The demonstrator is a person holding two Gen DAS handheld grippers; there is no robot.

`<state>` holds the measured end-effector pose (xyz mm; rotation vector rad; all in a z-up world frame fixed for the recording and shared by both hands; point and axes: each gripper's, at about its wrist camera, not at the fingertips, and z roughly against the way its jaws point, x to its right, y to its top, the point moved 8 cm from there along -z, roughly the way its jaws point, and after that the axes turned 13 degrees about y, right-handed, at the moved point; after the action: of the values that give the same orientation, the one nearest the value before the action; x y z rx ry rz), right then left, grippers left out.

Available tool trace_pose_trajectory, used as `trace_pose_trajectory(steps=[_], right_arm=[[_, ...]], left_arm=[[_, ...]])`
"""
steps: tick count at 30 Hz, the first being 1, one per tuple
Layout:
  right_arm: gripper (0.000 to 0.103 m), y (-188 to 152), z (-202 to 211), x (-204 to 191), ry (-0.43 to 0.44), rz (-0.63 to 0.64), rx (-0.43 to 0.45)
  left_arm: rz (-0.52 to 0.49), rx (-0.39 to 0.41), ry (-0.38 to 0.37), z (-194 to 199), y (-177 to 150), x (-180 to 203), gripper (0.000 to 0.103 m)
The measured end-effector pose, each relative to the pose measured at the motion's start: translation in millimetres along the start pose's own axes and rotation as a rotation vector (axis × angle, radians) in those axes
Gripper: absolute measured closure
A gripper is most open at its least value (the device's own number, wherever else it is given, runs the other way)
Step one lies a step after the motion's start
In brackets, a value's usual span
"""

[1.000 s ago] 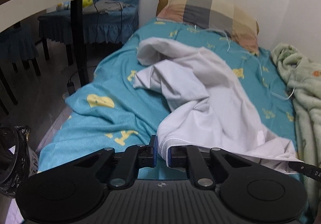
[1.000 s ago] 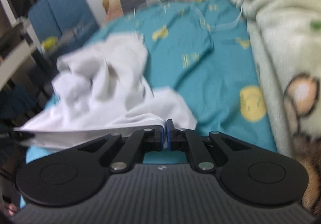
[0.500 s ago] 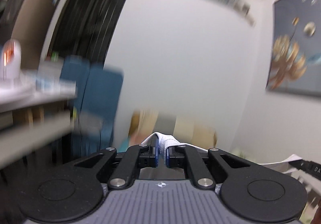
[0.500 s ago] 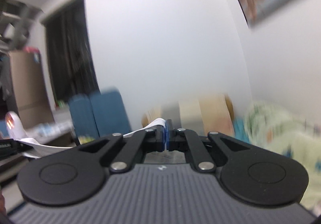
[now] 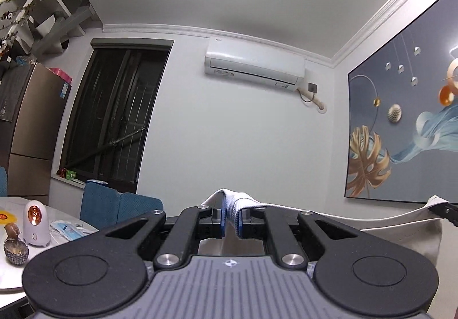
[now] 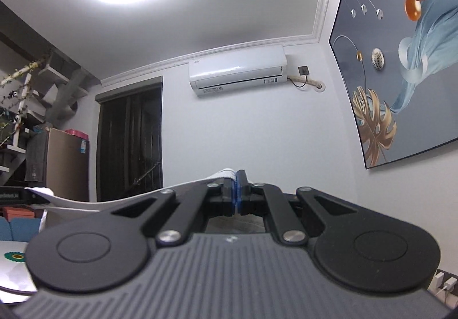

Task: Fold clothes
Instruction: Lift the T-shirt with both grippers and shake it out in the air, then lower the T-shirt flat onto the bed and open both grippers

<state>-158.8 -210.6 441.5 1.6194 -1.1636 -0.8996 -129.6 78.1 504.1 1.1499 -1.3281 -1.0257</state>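
Observation:
My left gripper point(image 5: 232, 219) is shut on the ribbed hem of a white garment point(image 5: 400, 221). The cloth stretches right from it to the tip of the other gripper at the view's right edge. My right gripper point(image 6: 237, 190) is shut on another part of the same white garment point(image 6: 86, 201), which stretches left to the left gripper's tip at that view's left edge. Both grippers are raised and tilted up toward the wall and ceiling. The rest of the garment hangs below, out of sight, and the bed is hidden.
A wall air conditioner point(image 5: 254, 65) hangs ahead beside a dark window point(image 5: 114, 118). A large painting point(image 5: 406, 136) is on the right wall. A white table point(image 5: 11, 270) with a small lamp point(image 5: 35, 223) and blue chairs point(image 5: 114, 208) stand at the left.
Both grippers have swung up from the bed, lifting the white garment with them. The views went from the bed to the wall and ceiling. Both jaws have stayed shut on the hem.

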Motion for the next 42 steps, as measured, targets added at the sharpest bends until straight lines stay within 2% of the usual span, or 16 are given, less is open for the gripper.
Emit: trace_pose_trajectory(steps=[3,7,11,16,20,24,29,32,34,37,39,41,42], right_arm=[[0.099,-13,2,4,0.008,-0.038,-0.048],[0.099,-60,-26,18,0.005,-0.1,-0.138],[0.099,-117,-65,41,-0.022,-0.125,-0.209],[0.099,-199,-148,92,-0.075,-0.142,-0.297],[0.099,-276,-228,138,-0.128,-0.159,-0.359],[0.099,-373,-306,184,-0.171,-0.127,-0.419],[0.099,-518,-390,246,-0.189,-0.126,-0.483],[0.099,-616,-424,278,-0.183,-0.156,-0.567],[0.098,-673,-435,290,-0.178,-0.178,-0.627],[0.098,-746,-444,303,-0.168,-0.213,-0.705],[0.097,-758,-445,307,-0.149,-0.265,-0.724],[0.096,-770,-446,312,-0.129,-0.316,-0.743],[0.094,-776,-447,313,-0.119,-0.342,-0.753]], left_arm=[[0.021,-0.038,-0.007,23,-6,-12,0.094],[0.011,-0.107,0.02,-9,-49,-23,0.094],[0.026,-0.19,0.052,-85,-105,-34,0.094],[0.028,-0.269,0.1,-205,-182,-36,0.094],[0.025,-0.323,0.122,-313,-260,-23,0.094],[0.025,-0.37,0.14,-419,-350,-15,0.094],[-0.013,-0.412,0.168,-551,-487,-12,0.094],[-0.059,-0.496,0.192,-621,-585,-13,0.094],[-0.07,-0.568,0.215,-655,-648,-18,0.094],[-0.069,-0.655,0.235,-688,-719,-28,0.094],[-0.067,-0.701,0.242,-703,-753,-34,0.094],[-0.062,-0.729,0.238,-710,-774,-38,0.092],[-0.059,-0.741,0.231,-711,-781,-40,0.088]])
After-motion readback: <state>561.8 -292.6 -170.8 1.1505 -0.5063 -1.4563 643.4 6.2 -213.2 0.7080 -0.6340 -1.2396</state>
